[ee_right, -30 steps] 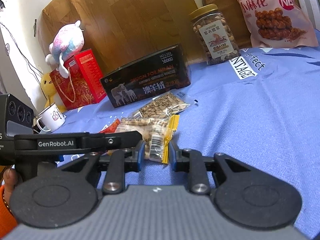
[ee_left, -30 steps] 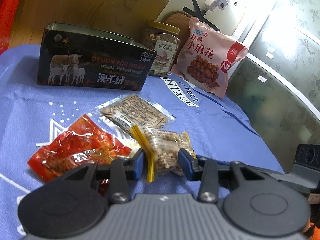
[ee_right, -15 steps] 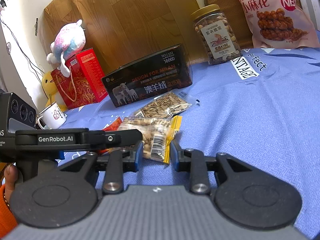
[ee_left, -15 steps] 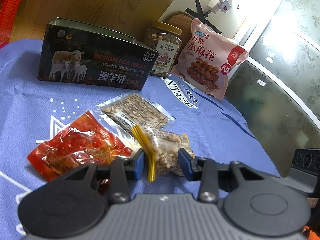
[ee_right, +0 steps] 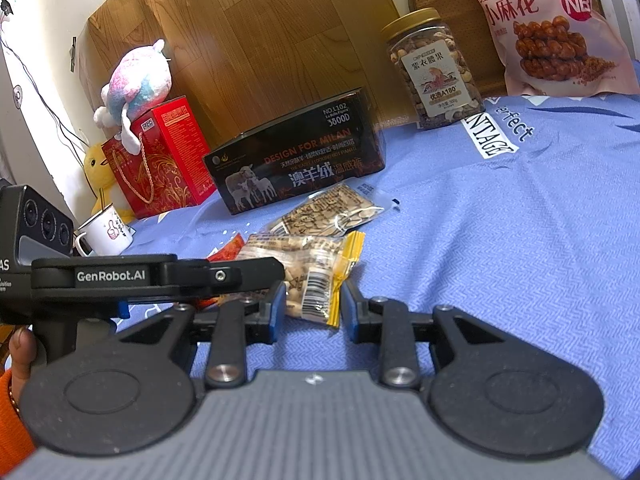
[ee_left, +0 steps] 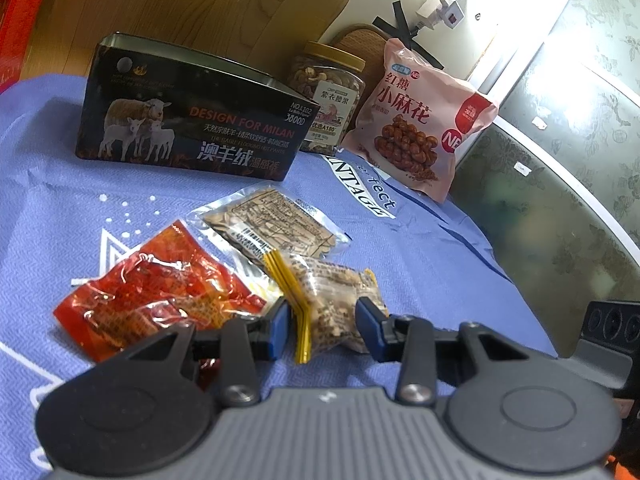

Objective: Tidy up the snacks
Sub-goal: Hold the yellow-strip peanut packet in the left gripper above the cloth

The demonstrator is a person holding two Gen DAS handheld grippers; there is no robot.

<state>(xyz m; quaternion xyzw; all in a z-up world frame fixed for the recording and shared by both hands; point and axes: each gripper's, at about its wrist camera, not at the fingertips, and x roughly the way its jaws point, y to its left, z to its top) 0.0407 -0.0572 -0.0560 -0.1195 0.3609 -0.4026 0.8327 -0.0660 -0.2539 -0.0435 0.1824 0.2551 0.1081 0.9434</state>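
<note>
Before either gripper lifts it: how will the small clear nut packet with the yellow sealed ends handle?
The small clear nut packet with yellow sealed ends is probably floppy: thin crinkled film around loose pieces, likely sagging past the pads. It looks light, a thin pouch lying flat on the blue cloth. The glossy film may slip, and the left gripper and right gripper both bracket it.

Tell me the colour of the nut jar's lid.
Gold on the nut jar's lid, clearest in the right wrist view.

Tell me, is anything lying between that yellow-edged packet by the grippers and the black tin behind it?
Yes. A flat clear seed packet lies on the blue cloth between the yellow-edged packet and the black tin. It lies low, so a lift over it would probably clear it.
</note>
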